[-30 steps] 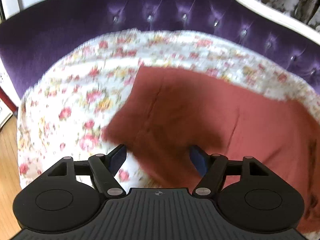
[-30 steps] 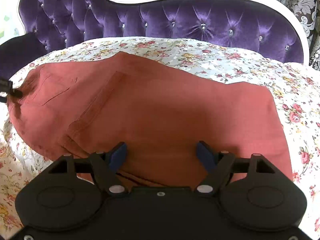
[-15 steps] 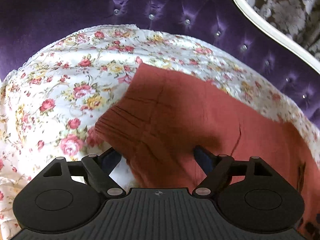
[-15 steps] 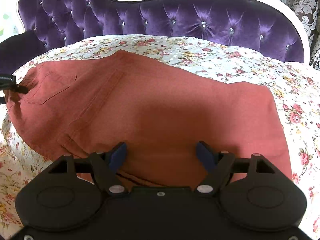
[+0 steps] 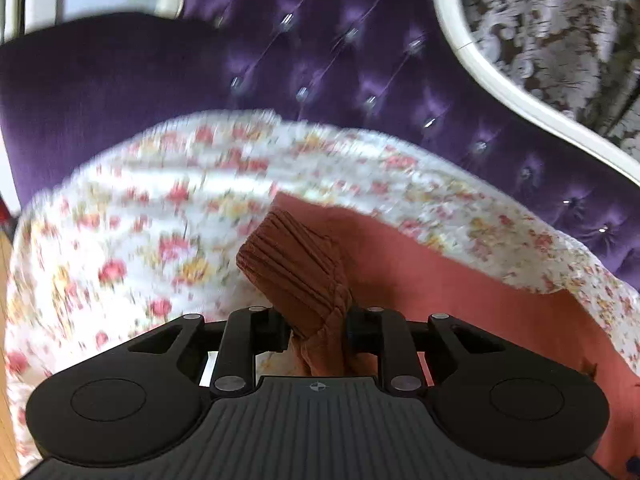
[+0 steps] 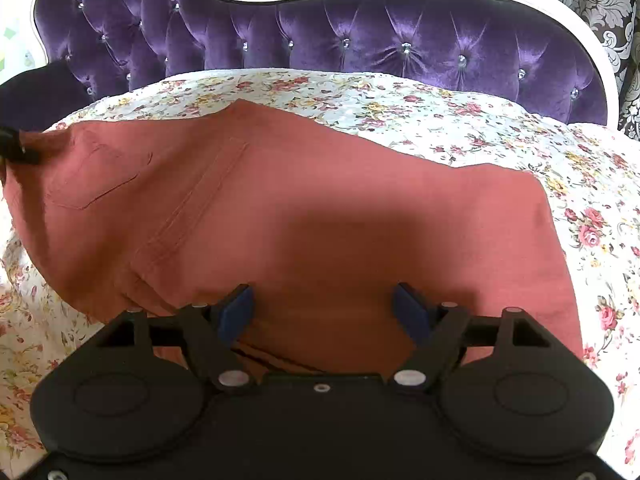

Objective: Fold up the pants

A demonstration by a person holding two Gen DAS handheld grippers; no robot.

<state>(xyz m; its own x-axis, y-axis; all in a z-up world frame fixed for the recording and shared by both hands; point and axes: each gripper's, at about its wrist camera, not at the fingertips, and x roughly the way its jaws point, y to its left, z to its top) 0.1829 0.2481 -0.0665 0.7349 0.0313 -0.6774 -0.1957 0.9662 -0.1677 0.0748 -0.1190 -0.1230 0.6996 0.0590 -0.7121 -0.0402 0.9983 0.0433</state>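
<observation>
Pinching the ribbed waistband of the pants, the left claw was clamped tight. Right claw hung wide open w/ nothing held, just above the pants on the floral bed.

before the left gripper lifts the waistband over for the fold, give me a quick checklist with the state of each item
1. Left gripper shut on the ribbed waistband: ok.
2. Both waistband layers caught: cannot tell.
3. Right gripper open, holding nothing, over the pants: ok.
4. Pants lying mostly flat on the floral sheet: ok.
5. Leg hems lined up: cannot tell, they are hidden behind the right gripper.
</observation>
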